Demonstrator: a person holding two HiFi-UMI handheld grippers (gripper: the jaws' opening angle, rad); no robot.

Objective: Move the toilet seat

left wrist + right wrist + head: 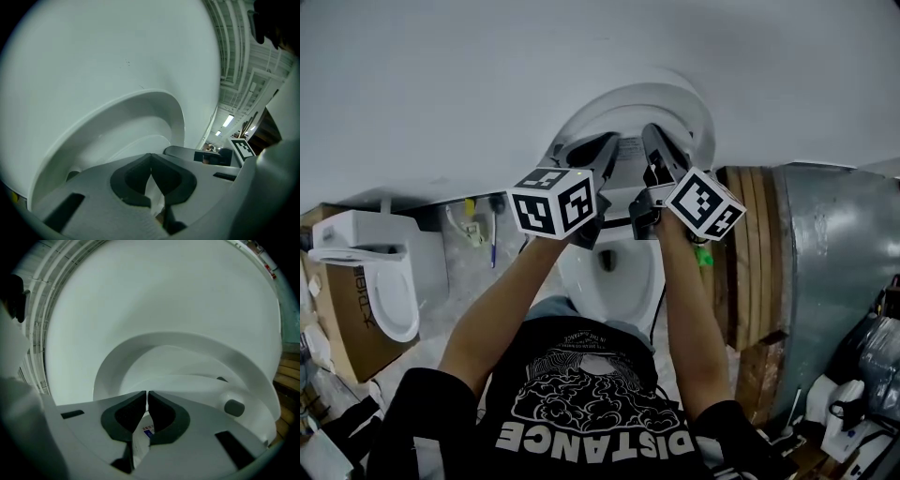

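While my left gripper (150,157) and right gripper (146,393) both hold jaws together on nothing, toilet seat (675,94) stands raised, upper centre, just ahead. Judge it stiff, smooth, slippery, hinged: push on rim, no pinch.

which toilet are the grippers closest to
The middle toilet with its seat raised, straight ahead; the left gripper and right gripper are at it. The other toilet sits left on a cardboard box.

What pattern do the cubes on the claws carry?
Black-and-white square markers on the left cube and right cube; clearest in the head view.
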